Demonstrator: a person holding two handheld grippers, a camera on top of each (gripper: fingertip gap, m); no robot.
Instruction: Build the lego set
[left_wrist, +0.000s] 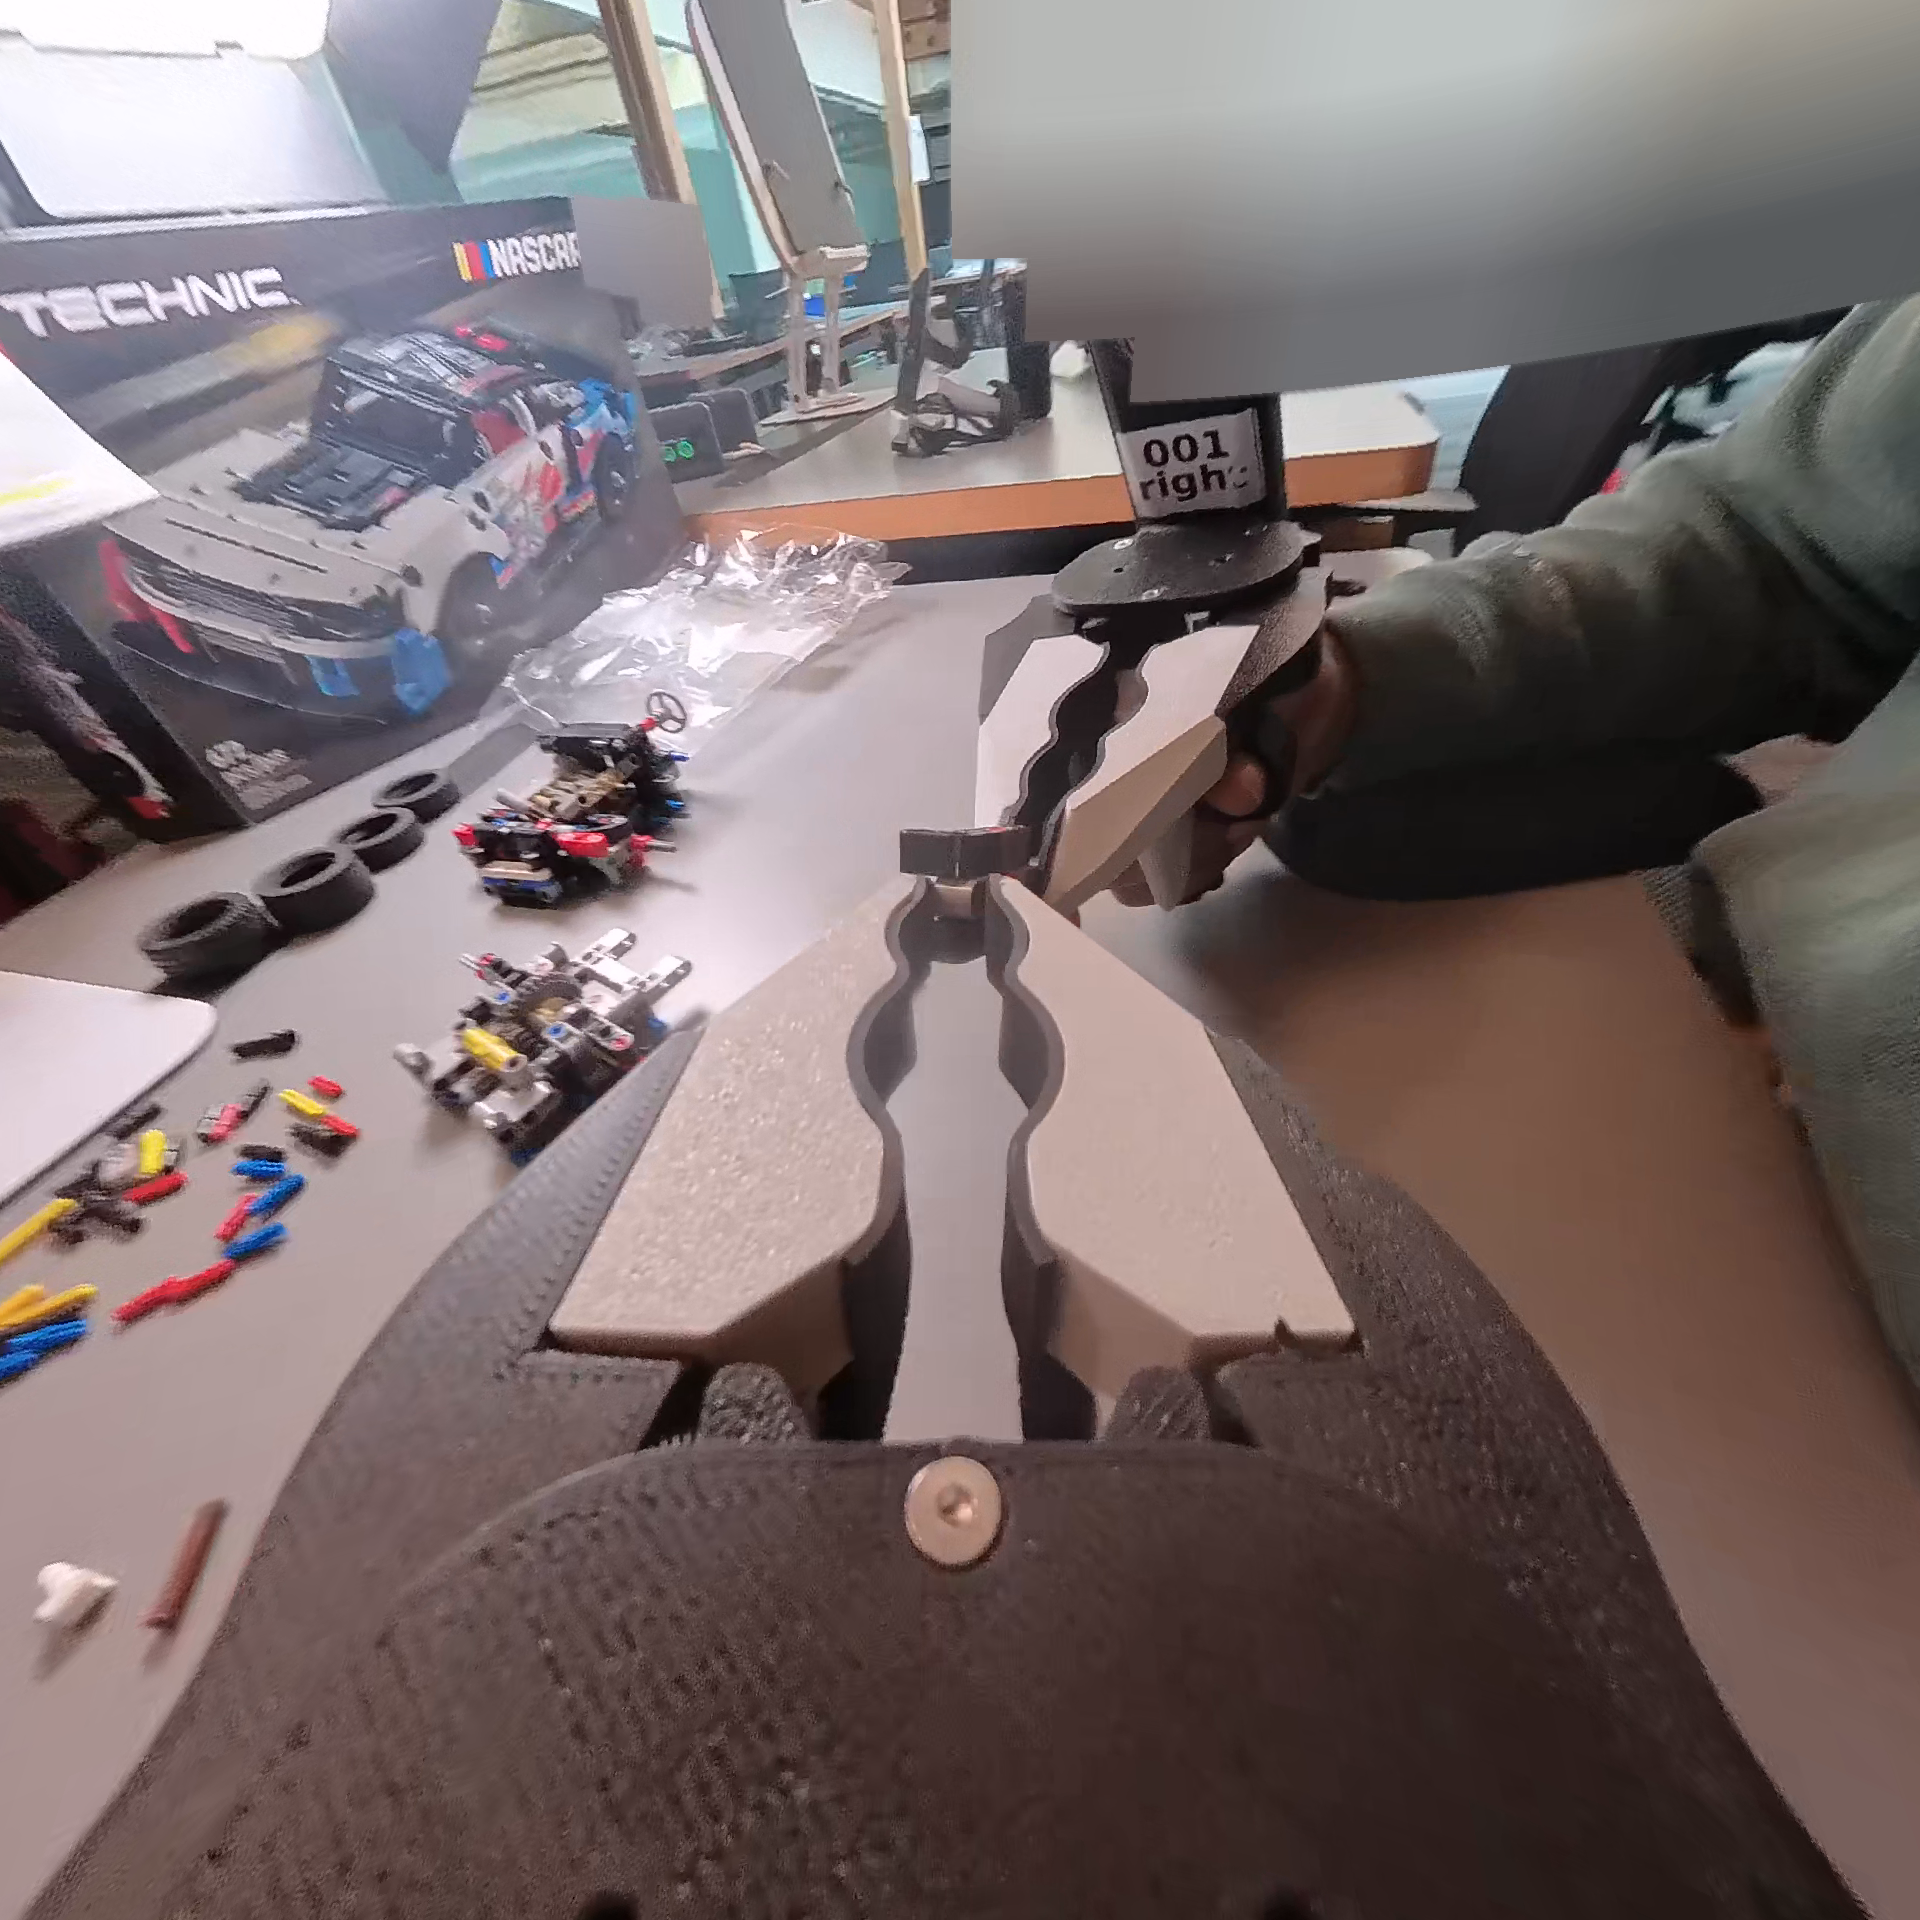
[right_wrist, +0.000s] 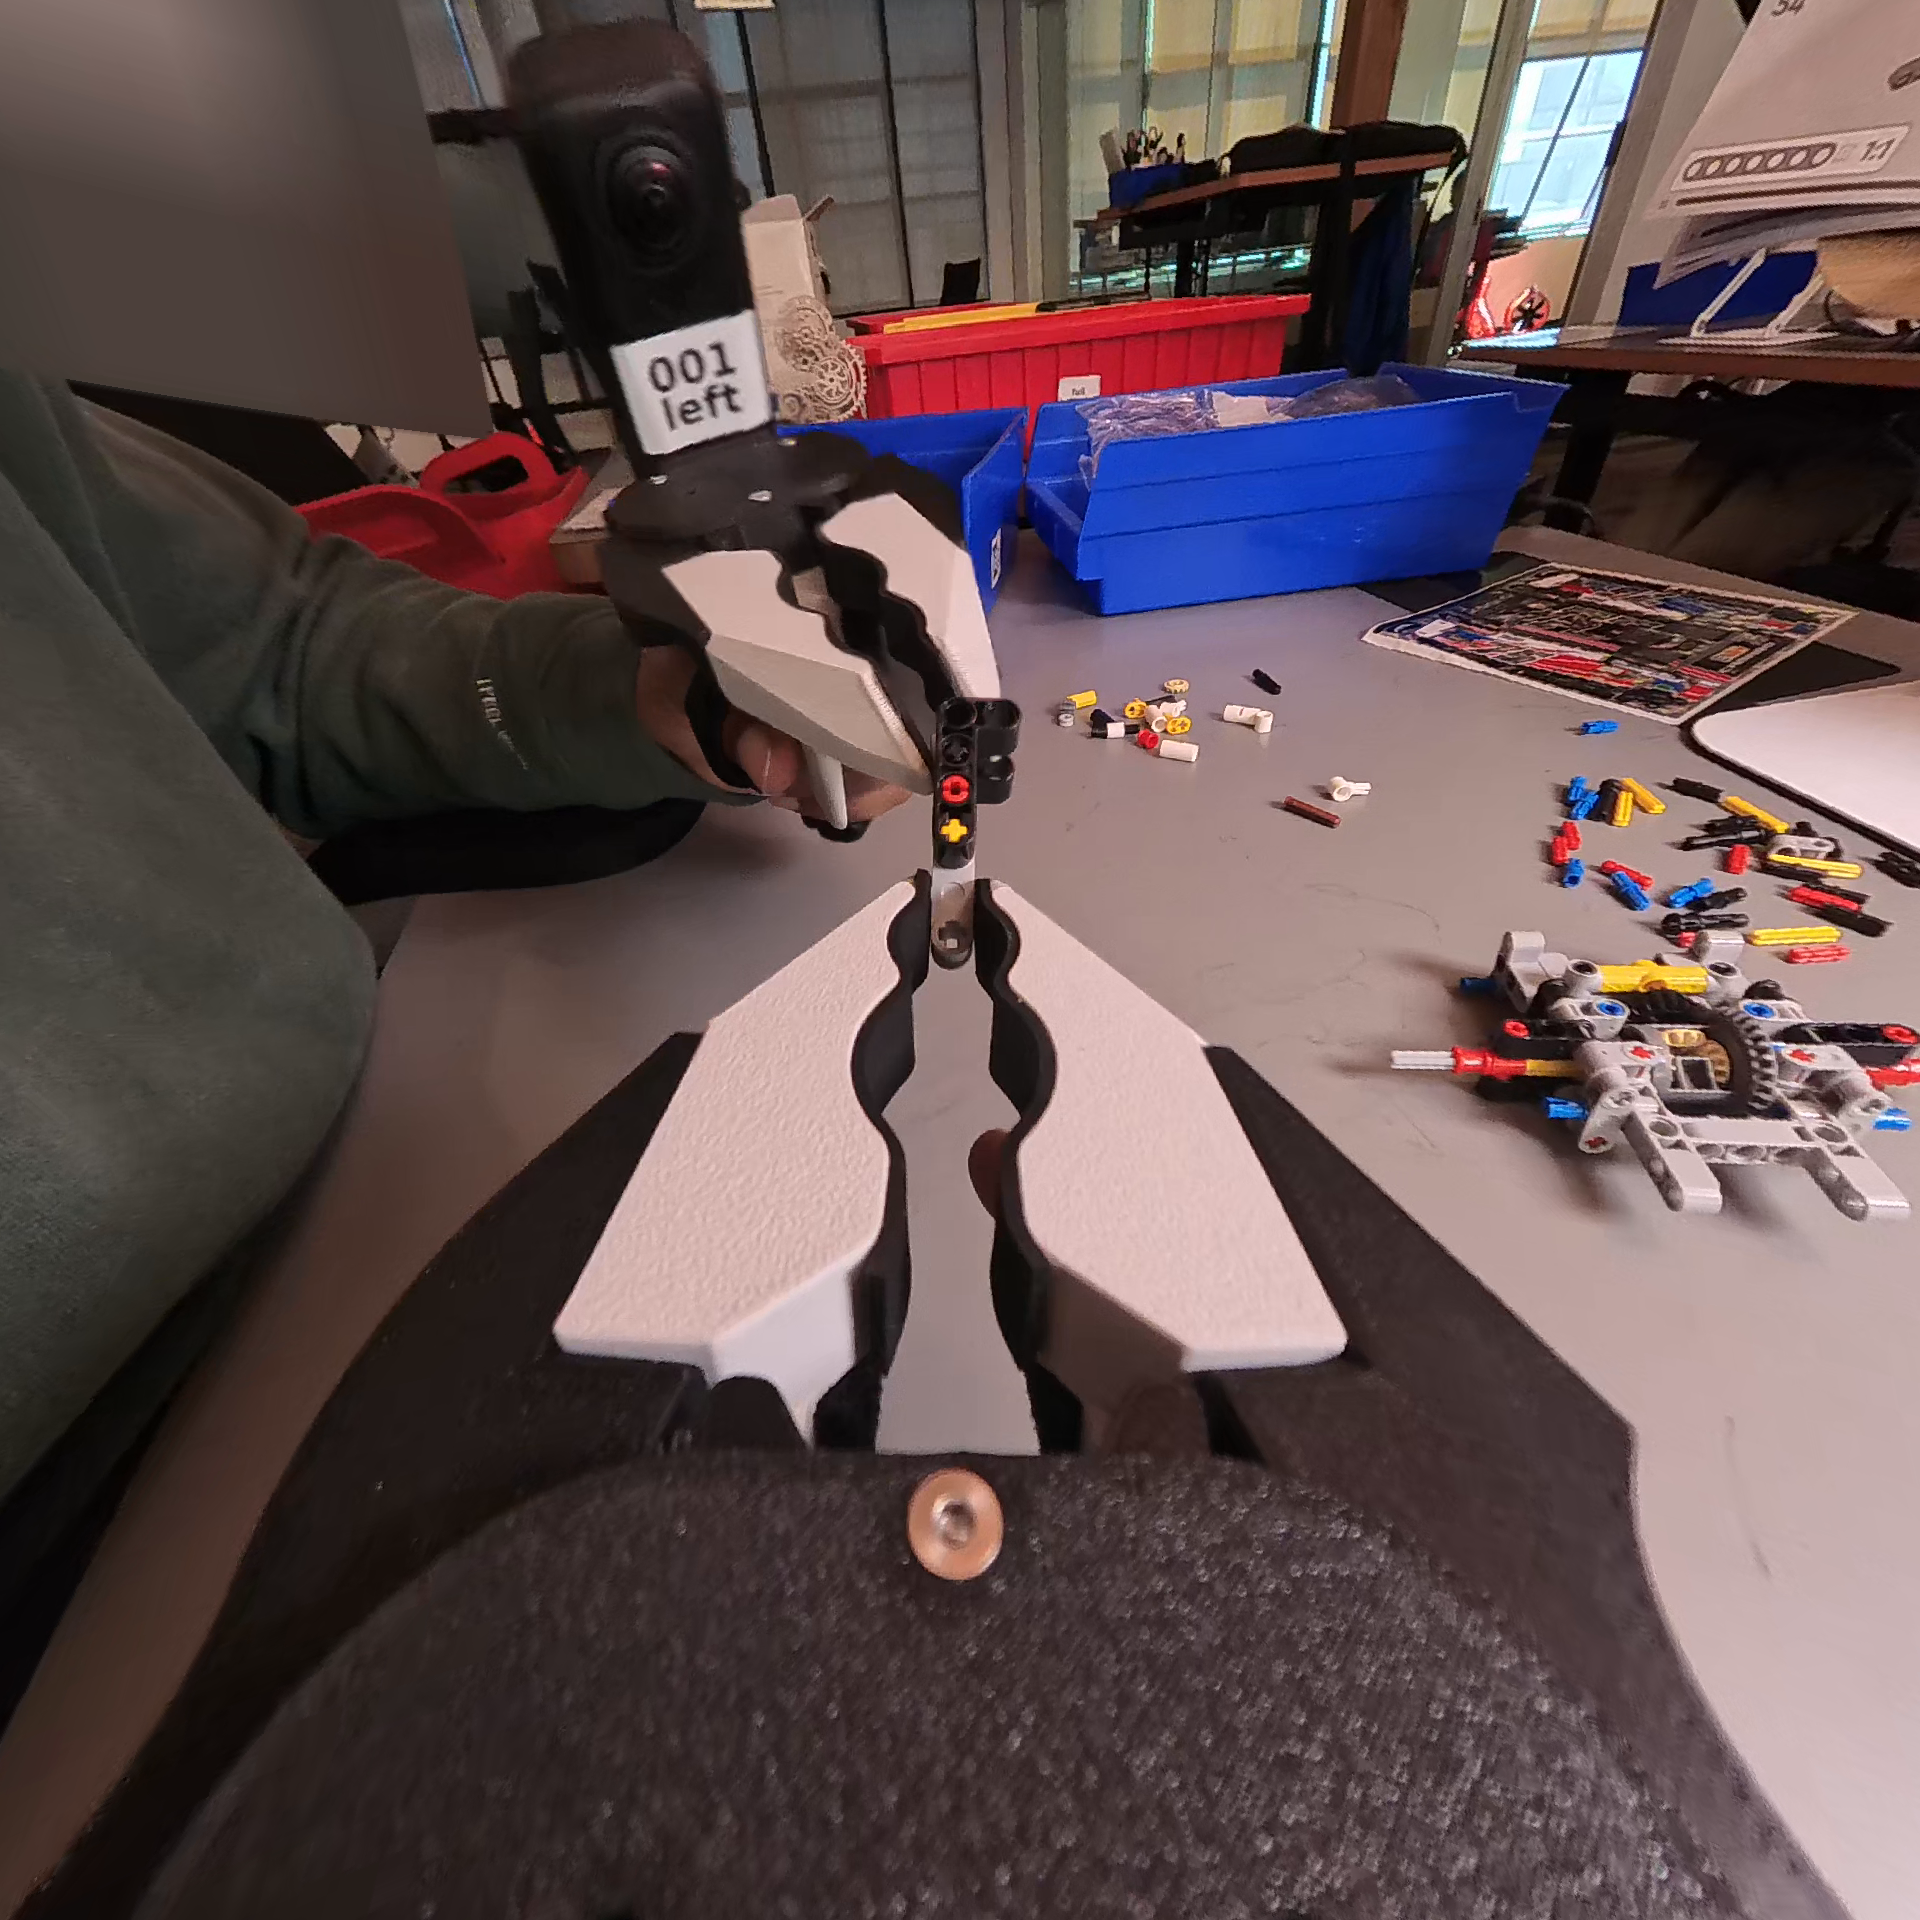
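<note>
My right gripper (right_wrist: 951, 920) is shut on the light grey lower end of a small beam assembly (right_wrist: 954, 821). The assembly is black above, with a red pin and a yellow axle end, and I hold it upright above the grey table (right_wrist: 1299, 997). My left gripper (left_wrist: 951, 906) is shut on a small light grey piece (left_wrist: 954, 902). That piece sits right against the black beam (left_wrist: 948, 850) held by the right gripper (left_wrist: 1039, 862). In the right wrist view the left gripper (right_wrist: 920, 764) has its tips at the beam's side, and the grey piece is hidden there.
A toy car box (left_wrist: 343, 499), several black tyres (left_wrist: 312, 883), two part-built assemblies (left_wrist: 571, 821) (left_wrist: 551, 1049) and loose coloured pins (left_wrist: 249, 1164) lie to the left. Blue bins (right_wrist: 1278, 488), a sticker sheet (right_wrist: 1610, 634) and small parts (right_wrist: 1164, 717) lie beyond. Both grippers' tips are close together, under 4 cm apart.
</note>
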